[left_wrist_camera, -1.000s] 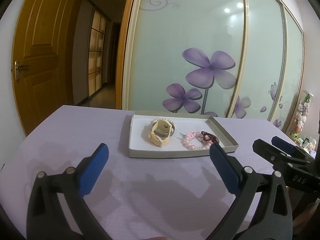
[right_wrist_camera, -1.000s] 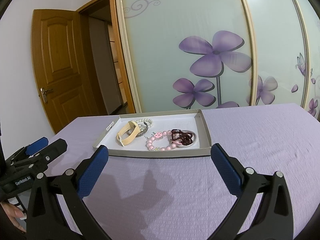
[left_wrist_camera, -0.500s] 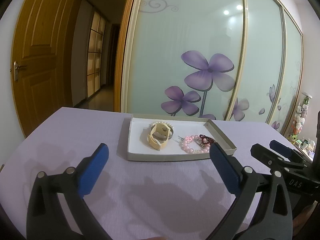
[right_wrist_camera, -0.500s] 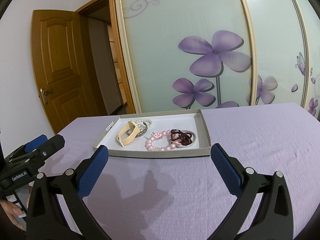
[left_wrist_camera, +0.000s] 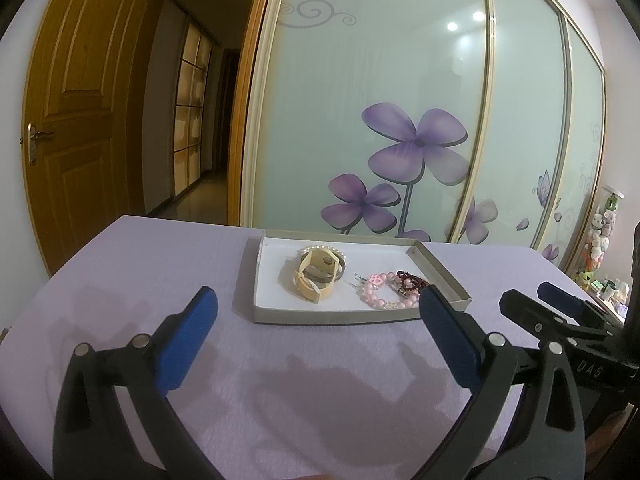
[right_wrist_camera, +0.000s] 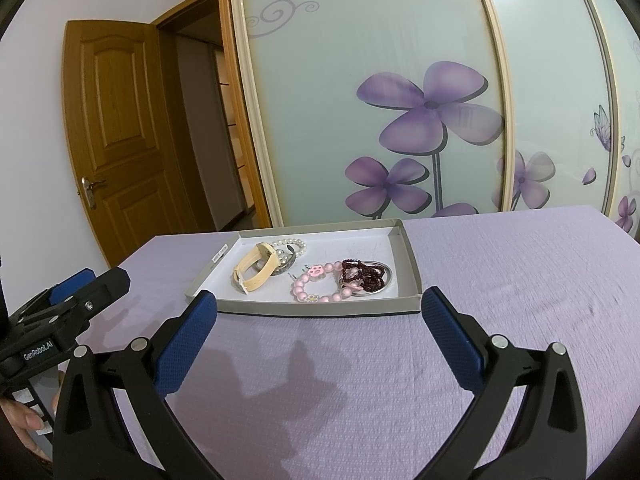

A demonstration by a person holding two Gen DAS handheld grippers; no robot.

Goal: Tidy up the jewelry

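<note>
A shallow grey tray sits on the purple table. In it lie a cream watch, a white pearl bracelet, a pink bead bracelet and a dark red bead bracelet on a silver ring. My left gripper is open and empty, short of the tray's near edge. My right gripper is open and empty, also just short of the tray.
The purple cloth covers the table. Sliding glass doors with purple flowers stand behind. A wooden door is at the left. Small toys stand at the far right. The other gripper shows in each view.
Both grippers have drawn slightly nearer the tray and stayed open. The left gripper rises a little in the right wrist view. The jewelry has not moved.
</note>
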